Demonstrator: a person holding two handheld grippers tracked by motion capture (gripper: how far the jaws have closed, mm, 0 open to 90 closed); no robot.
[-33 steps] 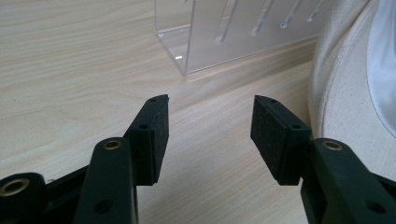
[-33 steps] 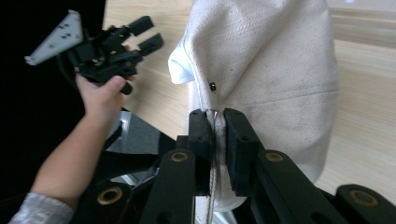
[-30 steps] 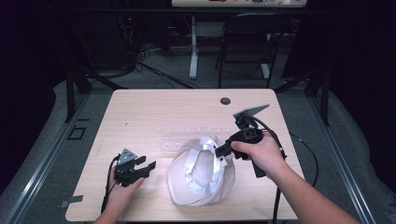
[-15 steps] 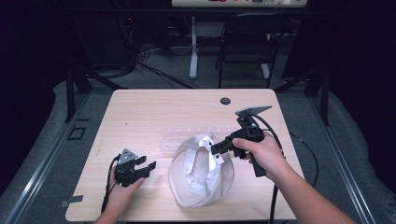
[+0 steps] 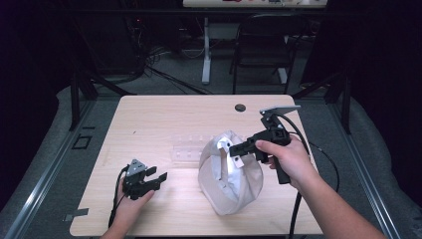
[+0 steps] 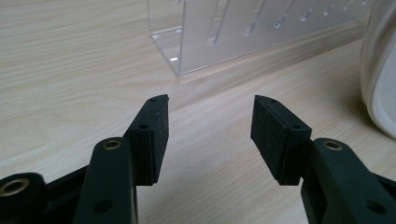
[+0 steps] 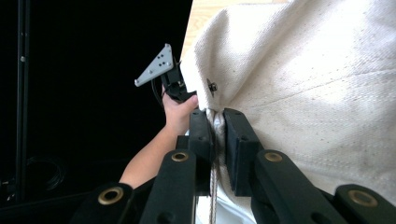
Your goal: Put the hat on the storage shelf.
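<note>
A cream canvas bag (image 5: 230, 174) stands on the wooden table (image 5: 164, 117), its top lifted. My right gripper (image 5: 234, 149) is shut on the bag's rim; in the right gripper view the cloth (image 7: 299, 70) is pinched between the two black pads at my right gripper (image 7: 215, 135). My left gripper (image 5: 160, 178) rests low near the table's front left, open, with nothing between its pads; in the left gripper view my left gripper (image 6: 210, 121) points at bare wood. A clear acrylic rack (image 6: 243, 28) lies ahead of it, with the bag's side (image 6: 380, 70) at the right edge.
The clear rack (image 5: 188, 148) lies flat just left of the bag. A small dark round disc (image 5: 240, 107) sits near the table's far edge. Beyond the table are a chair (image 5: 263, 45), cables and a dark floor. The left hand (image 7: 180, 112) and its gripper appear in the right gripper view.
The right gripper has risen a little with the bag's rim, pulling the bag taller and narrower. The left gripper has stayed where it was.
</note>
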